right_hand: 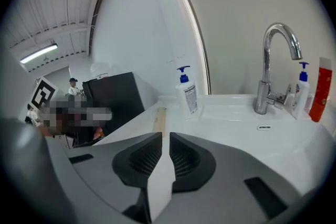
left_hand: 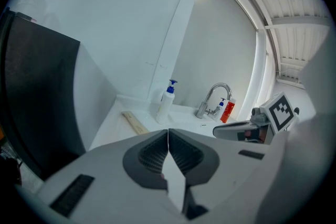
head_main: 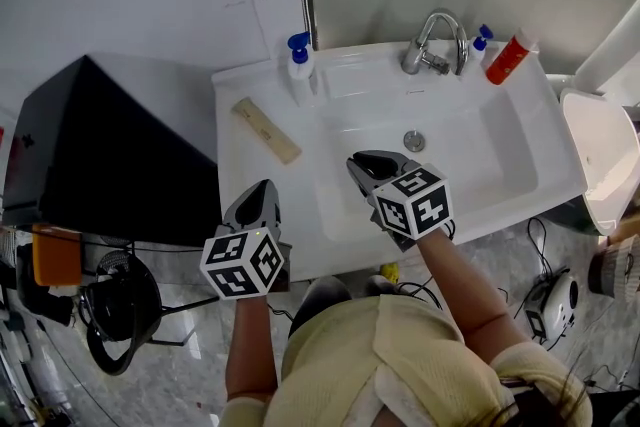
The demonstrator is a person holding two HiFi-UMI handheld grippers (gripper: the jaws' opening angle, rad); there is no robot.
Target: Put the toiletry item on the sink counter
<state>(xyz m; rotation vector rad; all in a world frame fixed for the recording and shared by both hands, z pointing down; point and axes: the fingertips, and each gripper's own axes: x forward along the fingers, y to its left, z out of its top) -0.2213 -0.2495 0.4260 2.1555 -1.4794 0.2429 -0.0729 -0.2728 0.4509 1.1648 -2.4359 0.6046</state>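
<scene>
A long tan box point(head_main: 266, 130) lies flat on the white sink counter point(head_main: 240, 165), left of the basin; it also shows in the left gripper view as the tan box point(left_hand: 135, 123) and in the right gripper view as the tan box point(right_hand: 159, 120). My left gripper point(head_main: 265, 187) hovers at the counter's front edge, short of the box, its jaws shut and empty point(left_hand: 168, 131). Over the basin's front left my right gripper point(head_main: 362, 160) holds nothing, its jaws drawn together with only a thin slit between them point(right_hand: 165, 136).
A blue-topped pump bottle point(head_main: 300, 65) stands at the back of the counter. A chrome faucet point(head_main: 435, 40), a small blue-capped bottle point(head_main: 480, 43) and a red tube point(head_main: 510, 58) line the back right. A black cabinet point(head_main: 110, 155) adjoins the left side.
</scene>
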